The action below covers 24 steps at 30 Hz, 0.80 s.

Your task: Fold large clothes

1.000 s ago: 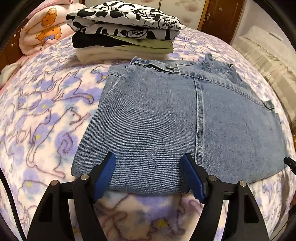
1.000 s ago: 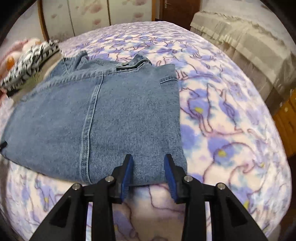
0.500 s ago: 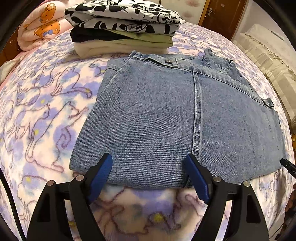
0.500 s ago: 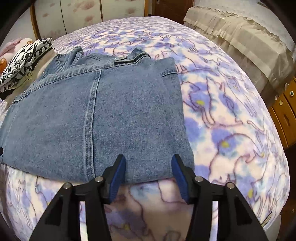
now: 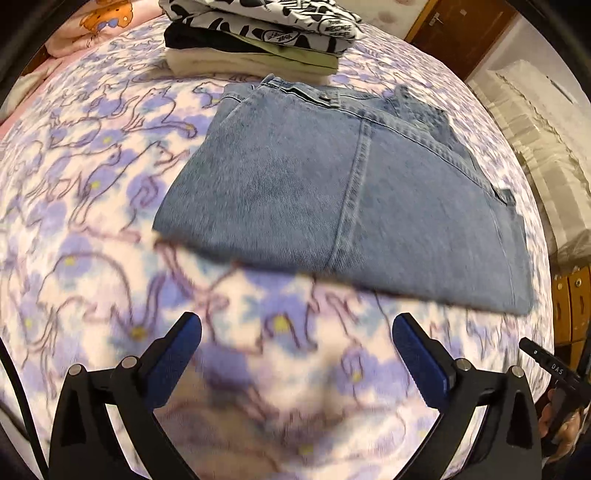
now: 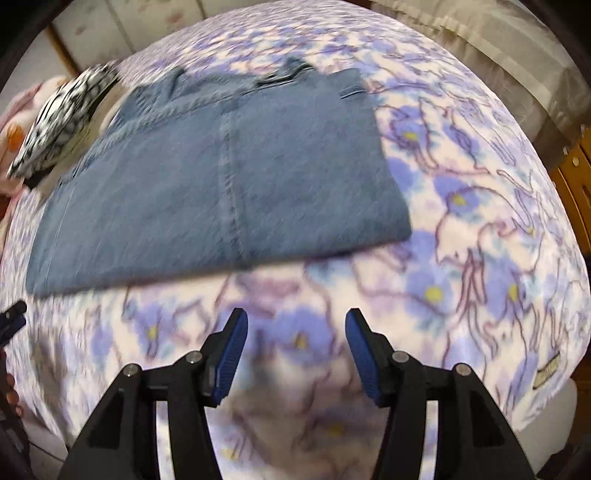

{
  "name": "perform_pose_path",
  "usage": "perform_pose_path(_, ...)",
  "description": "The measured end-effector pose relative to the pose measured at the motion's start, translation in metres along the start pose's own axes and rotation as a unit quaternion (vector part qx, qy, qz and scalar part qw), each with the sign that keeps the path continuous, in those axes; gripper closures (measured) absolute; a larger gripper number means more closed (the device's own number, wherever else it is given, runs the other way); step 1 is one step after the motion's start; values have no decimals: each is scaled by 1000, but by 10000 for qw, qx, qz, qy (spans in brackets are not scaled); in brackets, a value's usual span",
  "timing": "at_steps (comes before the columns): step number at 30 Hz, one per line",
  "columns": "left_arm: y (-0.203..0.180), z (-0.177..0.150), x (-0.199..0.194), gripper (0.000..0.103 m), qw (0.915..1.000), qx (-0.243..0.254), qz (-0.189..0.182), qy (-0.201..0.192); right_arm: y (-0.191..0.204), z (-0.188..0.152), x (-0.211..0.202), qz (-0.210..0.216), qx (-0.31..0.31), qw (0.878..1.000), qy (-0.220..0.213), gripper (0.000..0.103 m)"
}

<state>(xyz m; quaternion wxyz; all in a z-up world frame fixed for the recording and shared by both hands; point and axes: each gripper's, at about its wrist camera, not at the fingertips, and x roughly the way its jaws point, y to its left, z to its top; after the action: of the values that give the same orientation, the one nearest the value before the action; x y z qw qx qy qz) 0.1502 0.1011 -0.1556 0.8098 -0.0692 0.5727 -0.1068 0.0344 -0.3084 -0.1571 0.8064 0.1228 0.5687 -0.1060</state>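
The folded blue jeans (image 5: 343, 192) lie flat on the bed, waistband at the far side; they also show in the right wrist view (image 6: 221, 184). My left gripper (image 5: 297, 341) is open and empty, held back from the jeans' near edge over the blanket. My right gripper (image 6: 295, 332) is open and empty, also short of the near edge. The right wrist view is blurred by motion.
A stack of folded clothes (image 5: 258, 33) with a black-and-white top sits beyond the jeans, also in the right wrist view (image 6: 59, 118). The purple cat-print blanket (image 5: 92, 184) covers the bed. A second bed (image 6: 498, 48) and a wooden cabinet (image 5: 570, 306) stand on the right.
Both grippers have pulled back toward me, away from the jeans' near edge. The right gripper's jaws have opened wider. The jeans stay flat on the bed.
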Motion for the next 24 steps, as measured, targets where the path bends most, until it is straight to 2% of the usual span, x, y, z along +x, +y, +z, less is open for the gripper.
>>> perform_pose_path(6, -11, -30, -32, 1, 9996, 69, -185, -223, 34, -24, -27, 321, -358, 9988, 79, 48)
perform_pose_path(14, -17, -53, -44, 1, 9973, -20, -726, -71, 77, -43, -53, 734, -748, 9942, -250, 48)
perform_pose_path(18, -17, -50, -32, 1, 9969, -86, -772, -76, 90, -42, -51, 876, -694, 9922, -560, 48)
perform_pose_path(23, -8, -43, 5, 1, 9878, -426, -1493, -80, 106, -31, -39, 949, -703, 9889, -903, 48)
perform_pose_path(24, -5, -40, 13, 1, 9866, -496, -1548, -113, 110, -26, -35, 998, -703, 9875, -1001, 48)
